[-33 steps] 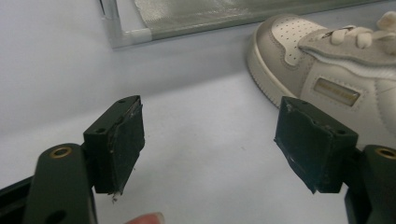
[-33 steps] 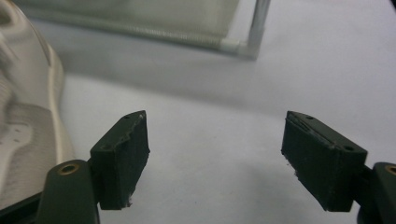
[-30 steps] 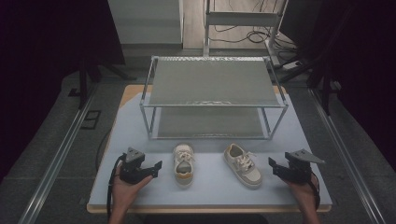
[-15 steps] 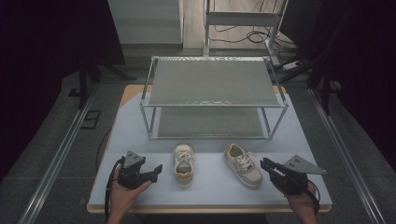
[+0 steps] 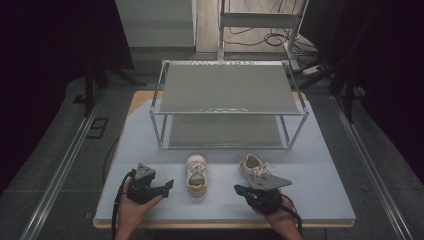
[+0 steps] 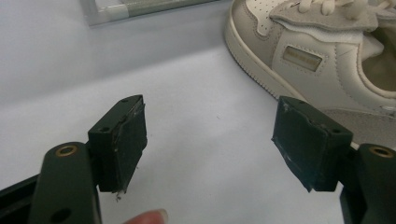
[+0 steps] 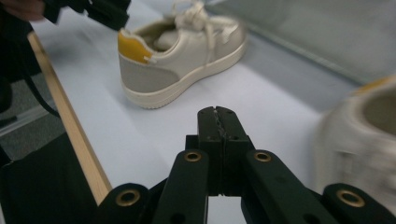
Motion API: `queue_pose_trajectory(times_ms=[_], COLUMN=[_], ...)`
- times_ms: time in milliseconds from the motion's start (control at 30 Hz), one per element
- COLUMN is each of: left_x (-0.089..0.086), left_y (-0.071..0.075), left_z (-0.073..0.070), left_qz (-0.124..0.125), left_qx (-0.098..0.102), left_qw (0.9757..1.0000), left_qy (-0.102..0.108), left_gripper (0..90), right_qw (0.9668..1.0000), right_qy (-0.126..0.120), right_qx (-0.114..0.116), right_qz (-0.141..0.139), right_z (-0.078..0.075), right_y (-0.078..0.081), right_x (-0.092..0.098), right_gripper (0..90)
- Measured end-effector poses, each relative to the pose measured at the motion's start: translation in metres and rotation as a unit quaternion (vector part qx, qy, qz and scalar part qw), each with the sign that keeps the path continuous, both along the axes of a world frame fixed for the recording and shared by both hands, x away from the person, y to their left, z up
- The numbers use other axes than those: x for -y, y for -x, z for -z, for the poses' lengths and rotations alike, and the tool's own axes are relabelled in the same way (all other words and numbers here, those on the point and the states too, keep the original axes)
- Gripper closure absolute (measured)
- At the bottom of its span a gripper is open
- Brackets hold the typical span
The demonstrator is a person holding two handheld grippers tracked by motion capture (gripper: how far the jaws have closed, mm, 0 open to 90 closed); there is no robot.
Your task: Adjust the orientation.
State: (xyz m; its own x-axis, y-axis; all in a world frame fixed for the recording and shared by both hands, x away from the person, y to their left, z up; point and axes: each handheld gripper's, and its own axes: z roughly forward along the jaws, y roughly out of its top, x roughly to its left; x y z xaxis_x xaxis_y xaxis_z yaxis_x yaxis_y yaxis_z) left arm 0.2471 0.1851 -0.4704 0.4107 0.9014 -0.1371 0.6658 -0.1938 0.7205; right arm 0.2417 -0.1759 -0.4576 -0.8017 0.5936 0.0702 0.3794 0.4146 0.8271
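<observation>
Two shoes on worktop [image 5: 325, 165] before rack [image 5: 227, 102]. Left claw [image 6: 210, 140] wide apart, empty, just beside left shoe [image 5: 196, 174]. Right claw [image 7: 218, 119] pressed together, empty, near right shoe [image 5: 252, 166].

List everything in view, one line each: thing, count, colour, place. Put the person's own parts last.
Sneakers: 2, cream-white with yellow heel tabs, near edge of the table; left sneaker toe toward the rack, right sneaker partly behind the right tool's plate.
Shelf rack: 1, silver metal frame with two grey shelves, mid-table behind the sneakers.
Table: 1, pale blue-grey top with a wooden edge.
Floor rails: 2, metal, either side of the table.
Cables: several, dark, on the floor beyond the table.
Left tool: 1, black, jaws open, left of the left sneaker.
Right tool: 1, black, jaws shut, by the right sneaker.
Hands: 2, left hand and right hand, at the near edge.
</observation>
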Motion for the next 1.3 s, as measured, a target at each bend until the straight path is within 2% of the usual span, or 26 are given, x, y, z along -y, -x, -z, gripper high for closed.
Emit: queue_pose_trajectory(times_ms=[133,167,200,267,333,500,700,1000,1167,1300], left_x=[-0.003,-0.003,-0.006,-0.007,-0.01,-0.011,-0.01,-0.011,-0.014,-0.016], left_y=[0.001,0.001,0.001,0.0,0.0,0.0,0.0,0.001,0.001,0.001], left_z=[-0.001,-0.001,-0.002,-0.002,-0.003,-0.003,-0.002,-0.002,-0.002,-0.003], left_qz=[-0.004,-0.004,-0.011,-0.014,-0.023,-0.023,-0.023,-0.022,-0.024,-0.025], left_qx=[0.001,0.001,0.001,0.0,-0.003,-0.006,-0.007,-0.008,-0.008,-0.007], left_qw=[1.0,1.0,0.9999,0.9999,0.9997,0.9996,0.9997,0.9997,0.9996,0.9996], left_qy=[0.002,0.002,0.005,0.007,0.013,0.012,0.01,0.01,0.011,0.013], left_gripper=[24.9,24.8,24.5,24.0,22.9,22.8,22.6,22.5,22.5,22.5], right_qw=[0.9997,0.9997,0.9995,0.9994,0.9988,0.9979,0.9978,0.9961,0.9946,0.9946], right_qy=[0.011,0.011,0.014,0.015,0.025,0.033,0.034,0.033,0.036,0.032], right_qx=[-0.017,-0.017,-0.021,-0.023,-0.034,-0.043,-0.041,-0.041,-0.035,-0.033], right_qz=[-0.013,-0.013,-0.019,-0.02,-0.024,-0.036,-0.04,-0.071,-0.091,-0.093], right_z=[0.013,0.013,0.018,0.02,0.031,0.041,0.041,0.042,0.041,0.04], right_y=[-0.006,-0.006,-0.01,-0.011,-0.016,-0.018,-0.018,-0.017,-0.019,-0.018], right_x=[-0.028,-0.028,-0.04,-0.043,-0.054,-0.066,-0.073,-0.095,-0.115,-0.118], right_gripper=[89.3,89.3,89.3,89.3,89.2,89.2,89.2,89.1,89.0,88.4])
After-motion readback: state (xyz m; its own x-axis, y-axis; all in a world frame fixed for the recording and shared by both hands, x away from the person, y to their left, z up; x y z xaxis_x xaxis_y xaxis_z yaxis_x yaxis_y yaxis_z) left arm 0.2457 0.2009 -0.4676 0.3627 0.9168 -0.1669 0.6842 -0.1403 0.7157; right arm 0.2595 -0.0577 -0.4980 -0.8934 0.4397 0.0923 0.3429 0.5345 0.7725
